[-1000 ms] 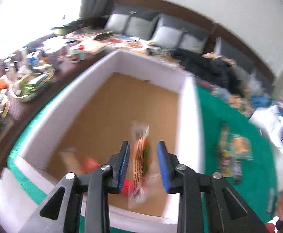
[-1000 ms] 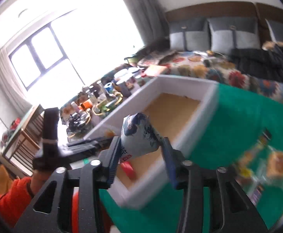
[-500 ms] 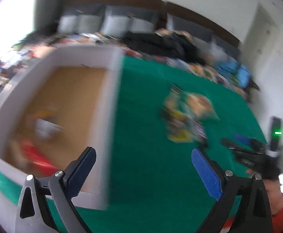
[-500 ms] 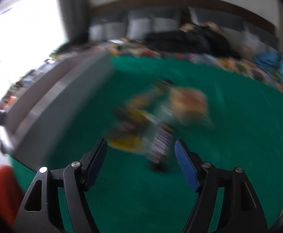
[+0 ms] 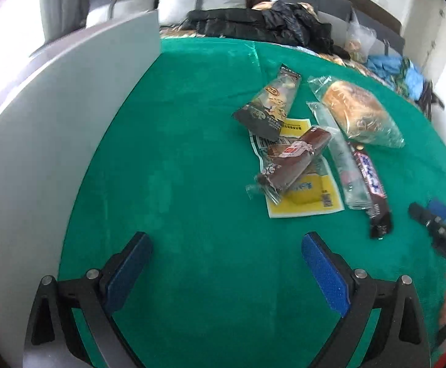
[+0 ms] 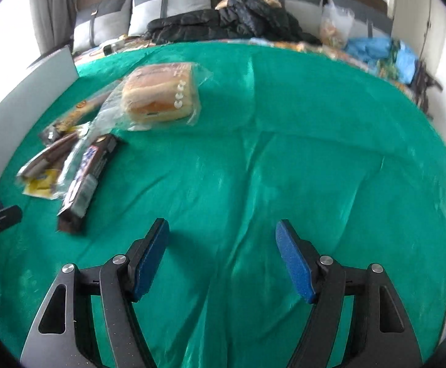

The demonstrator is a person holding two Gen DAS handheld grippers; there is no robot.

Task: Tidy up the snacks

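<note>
A pile of snacks lies on the green cloth (image 5: pixel 192 184): a bagged bread loaf (image 5: pixel 357 113), a dark chocolate bar (image 5: pixel 373 184), a brown wrapped cake (image 5: pixel 296 156) on a yellow packet (image 5: pixel 308 196), and a dark pictured packet (image 5: pixel 268 104). My left gripper (image 5: pixel 226 263) is open and empty, short of the pile. My right gripper (image 6: pixel 223 254) is open and empty over bare cloth; the bread (image 6: pixel 161 95) and the chocolate bar (image 6: pixel 88 171) lie to its far left. The white box wall (image 5: pixel 54 122) stands at the left.
A sofa with grey cushions (image 6: pixel 161 9), a black jacket (image 6: pixel 232 21) and blue bags (image 6: pixel 376 49) lie beyond the cloth. The right gripper's tip shows at the right edge of the left wrist view (image 5: pixel 437 227). The cloth has folds (image 6: pixel 253 168).
Both grippers let go of their snacks over the box, opened, and swung right to face the snack pile on the green cloth.
</note>
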